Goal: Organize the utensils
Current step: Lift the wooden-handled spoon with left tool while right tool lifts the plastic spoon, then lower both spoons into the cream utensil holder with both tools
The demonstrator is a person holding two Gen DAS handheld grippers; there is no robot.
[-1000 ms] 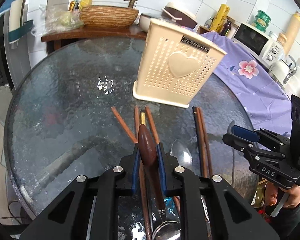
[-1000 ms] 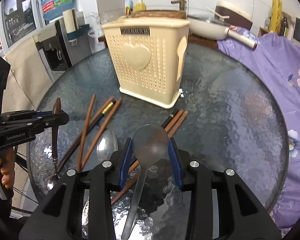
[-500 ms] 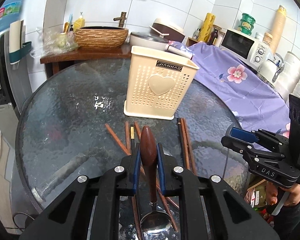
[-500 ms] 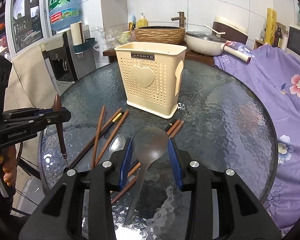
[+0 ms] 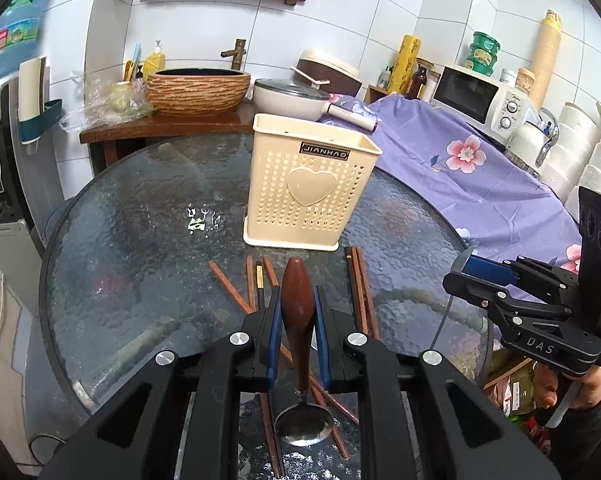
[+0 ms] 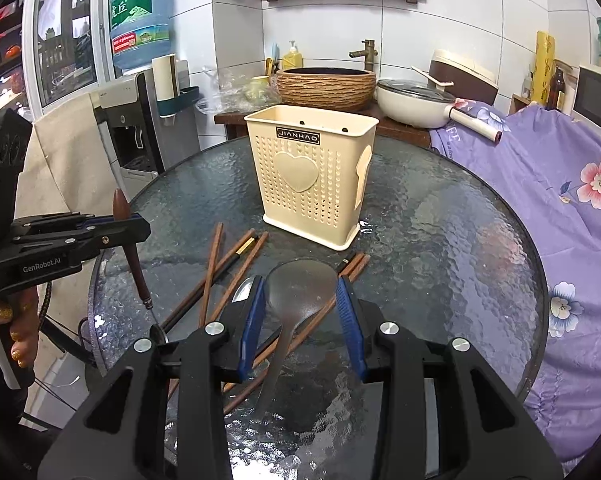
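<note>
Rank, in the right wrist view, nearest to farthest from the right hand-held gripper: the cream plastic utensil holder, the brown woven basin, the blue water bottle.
1. Cream plastic utensil holder, table centre, straight ahead.
2. Brown woven basin, counter behind it.
3. Blue water bottle, upper left, on the dispenser.

Left gripper [image 5: 297, 320]: clamped on the wooden-handled spoon [image 5: 298, 312], handle tip pointing up and forward, bowl hanging low, held above the table's near edge.
Right gripper [image 6: 302, 312]: blue pads [image 6: 350, 320] pinching the steel spoon [image 6: 300, 292] by its bowl, handle trailing back and down.
Left hand [image 6: 8, 336]: wrapped round the grip, gold-painted nails showing.
</note>
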